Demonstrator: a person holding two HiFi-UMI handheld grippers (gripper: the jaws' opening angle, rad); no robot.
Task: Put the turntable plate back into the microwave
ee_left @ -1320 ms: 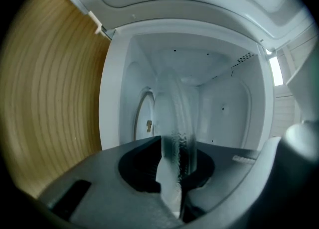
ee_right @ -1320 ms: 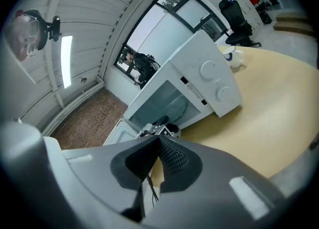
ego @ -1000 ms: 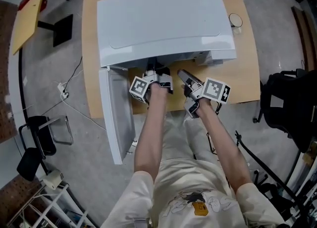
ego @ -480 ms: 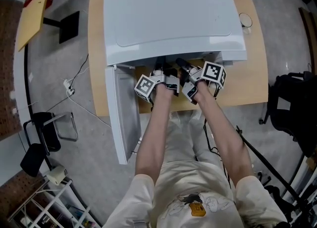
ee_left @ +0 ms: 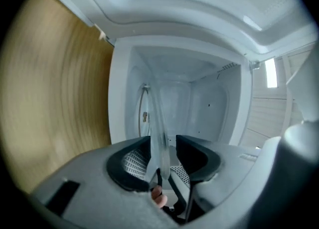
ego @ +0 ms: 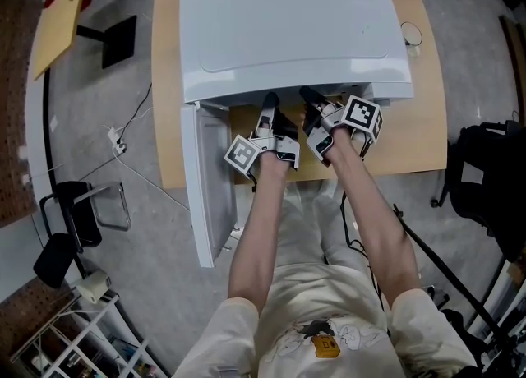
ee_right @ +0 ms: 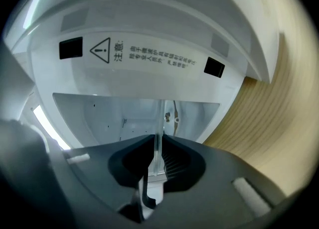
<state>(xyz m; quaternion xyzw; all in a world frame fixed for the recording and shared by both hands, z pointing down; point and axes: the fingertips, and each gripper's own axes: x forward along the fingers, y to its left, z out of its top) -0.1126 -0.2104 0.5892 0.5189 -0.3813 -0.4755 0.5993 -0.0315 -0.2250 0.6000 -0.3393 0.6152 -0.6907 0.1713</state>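
Both forearms reach forward side by side, and the left tongs and right tongs point about level, with their tips under the front edge of the microwave, whose open door lies left of the left tongs. Only the gripper views show the turntable plate, seen edge-on between both pairs of jaws before the white cavity. The left jaws are opening, with a gap beside the glass, while the right jaws are closing and press on its rim.

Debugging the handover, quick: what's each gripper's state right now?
Left gripper: opening; turntable plate rim between its jaws, unclamped.
Right gripper: closing, pads pressed on the turntable plate rim.
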